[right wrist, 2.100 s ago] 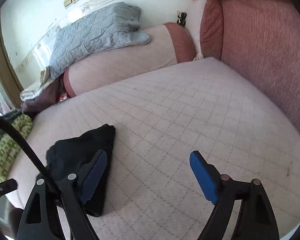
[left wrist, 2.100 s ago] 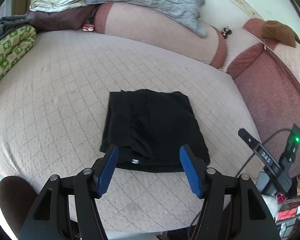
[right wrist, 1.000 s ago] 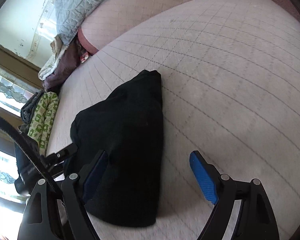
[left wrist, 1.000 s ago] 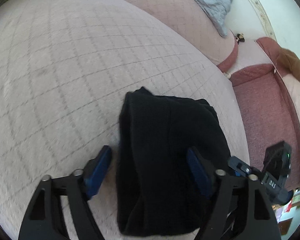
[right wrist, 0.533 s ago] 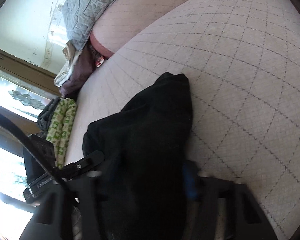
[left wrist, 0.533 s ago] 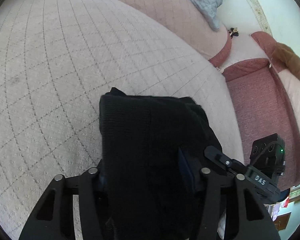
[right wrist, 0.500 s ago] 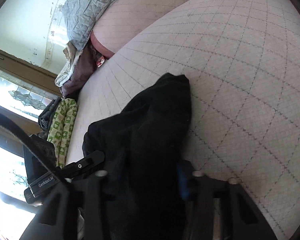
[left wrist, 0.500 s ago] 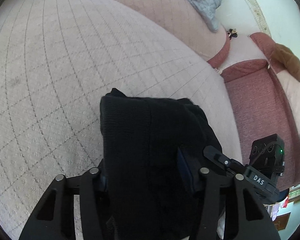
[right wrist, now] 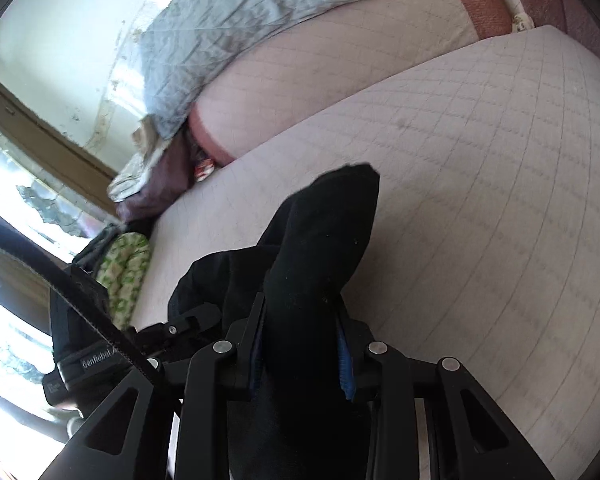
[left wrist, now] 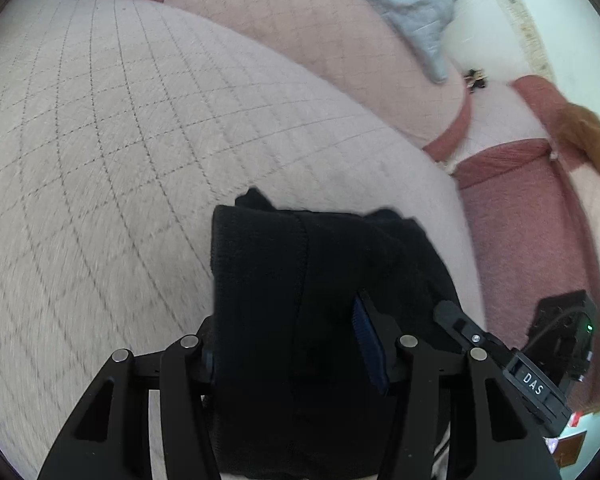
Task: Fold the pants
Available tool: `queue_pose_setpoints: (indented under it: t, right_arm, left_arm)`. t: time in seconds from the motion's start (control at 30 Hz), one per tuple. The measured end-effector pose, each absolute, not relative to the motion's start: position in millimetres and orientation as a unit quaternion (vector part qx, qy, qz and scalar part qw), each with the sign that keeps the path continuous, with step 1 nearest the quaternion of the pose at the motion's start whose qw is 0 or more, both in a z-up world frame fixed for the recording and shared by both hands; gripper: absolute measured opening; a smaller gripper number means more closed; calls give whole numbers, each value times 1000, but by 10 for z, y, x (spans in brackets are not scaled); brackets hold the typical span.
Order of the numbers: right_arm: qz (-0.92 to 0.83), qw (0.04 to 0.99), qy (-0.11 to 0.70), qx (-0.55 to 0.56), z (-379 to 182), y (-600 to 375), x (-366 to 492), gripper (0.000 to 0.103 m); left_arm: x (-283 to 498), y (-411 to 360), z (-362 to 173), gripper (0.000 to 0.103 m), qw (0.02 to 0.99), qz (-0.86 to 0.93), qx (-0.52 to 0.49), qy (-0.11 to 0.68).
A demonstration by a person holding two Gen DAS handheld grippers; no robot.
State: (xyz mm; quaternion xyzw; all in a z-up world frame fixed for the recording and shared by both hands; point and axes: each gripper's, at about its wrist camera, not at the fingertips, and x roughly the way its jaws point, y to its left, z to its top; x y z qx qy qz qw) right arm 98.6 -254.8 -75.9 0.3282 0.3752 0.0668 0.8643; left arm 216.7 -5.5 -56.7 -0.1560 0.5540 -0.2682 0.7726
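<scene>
The folded black pants (left wrist: 320, 280) lie at the near edge of the quilted pink bed (left wrist: 120, 140). My left gripper (left wrist: 288, 344) is shut on the pants' near left part; its left blue pad is hidden by the cloth. My right gripper (right wrist: 300, 344) is shut on the near right part of the pants (right wrist: 320, 240), which bunch up between its pads. The right gripper's body (left wrist: 512, 364) shows at the right of the left wrist view, and the left gripper's body (right wrist: 84, 344) shows at the left of the right wrist view.
A grey quilted blanket (right wrist: 240, 28) lies on the pink bolster (left wrist: 320, 48) at the back. A dark red sofa arm (left wrist: 532, 216) stands to the right. A green patterned cloth (right wrist: 124, 268) and piled clothes (right wrist: 156, 176) lie at the bed's left end.
Both grippers went from open at the pants' near edge to closed on the cloth. The right gripper's jaws have narrowed further in the last half second and the cloth has lifted slightly.
</scene>
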Motion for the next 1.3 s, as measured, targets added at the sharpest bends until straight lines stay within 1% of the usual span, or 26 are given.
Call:
queue_pose_setpoints:
  t: [0.2,0.23,0.27,0.3,0.33,0.37,0.4,0.43,0.47,0.5,0.53,0.57,0.63,0.67,0.77,0.8,0.83,0.9,1.0,1.1,1.2,1.27,1.3]
  right_arm:
    - [49,857,382,342,-1016,-2713,1032,32]
    - [50,857,382,343,-1028,-2724,1028,34]
    - [52,855,382,347,-1039,-2726,1033,34]
    - [54,852,382,355,-1062,-2736,1030,38]
    - [56,848,383,363,-1087,-2740,1045,53]
    - [56,842,384,374,-1127,-2748,1066,62]
    - [54,839,386,380,-1171,-2762,1097,75]
    - [54,835,389,384,-1209,-2763,1126,78]
    - [59,830,392,393,-1262,-2771,1166,78]
    - [67,826,387,404,-1291,-2789,1198,75]
    - [80,819,387,416,-1297,-2798,1248,51]
    - [95,813,389,423,-1279,-2790,1289,40]
    - [95,827,380,402,-1150,-2758,1291,31]
    - [97,834,375,393,-1082,-2737,1295,30]
    - [98,850,346,384,-917,-2771,1287,31]
    - [85,854,341,385,-908,-2805,1289,36]
    - [65,855,342,384,-928,-2832,1283,50]
    - [27,850,351,393,-1002,-2930,1252,72]
    - [21,843,339,417,-964,-3043,1186,72]
    - [31,854,310,417,-774,-3066,1091,72]
    - [50,857,306,412,-670,-2966,1063,72]
    - [58,859,312,403,-662,-2890,1039,72]
    - [61,858,318,399,-672,-2831,1044,72]
  left_arm:
    - [2207,-116,-698,53,774,-265,-142,557]
    - [2209,-112,-713,57,773,-262,-144,559]
    - [2219,-105,-737,60,770,-258,-152,563]
    - [2217,-77,-765,62,766,-257,-159,567]
    - [2234,-58,-794,64,760,-255,-171,572]
    - [2242,-37,-803,64,758,-254,-177,574]
    - [2248,-36,-804,64,757,-252,-177,576]
    - [2245,-53,-793,64,758,-252,-171,576]
    - [2238,-77,-776,58,759,-254,-164,576]
    - [2226,-122,-741,56,761,-259,-153,575]
    - [2213,-163,-688,53,765,-261,-144,571]
    - [2207,-196,-640,52,767,-263,-139,569]
    - [2217,-226,-531,52,772,-269,-137,560]
    - [2241,-232,-495,52,774,-270,-139,556]
    - [2369,-267,-475,53,777,-265,-143,552]
    - [2422,-305,-520,53,775,-257,-135,561]
    - [2470,-339,-581,53,774,-243,-120,573]
    - [2510,-325,-635,53,766,-239,-122,584]
    - [2427,-170,-503,53,761,-260,-139,578]
    - [2283,11,-298,54,766,-276,-145,562]
    - [2238,98,-112,59,773,-282,-174,541]
    - [2278,30,-79,64,777,-282,-176,534]
    - [2303,-7,-97,64,779,-278,-173,535]
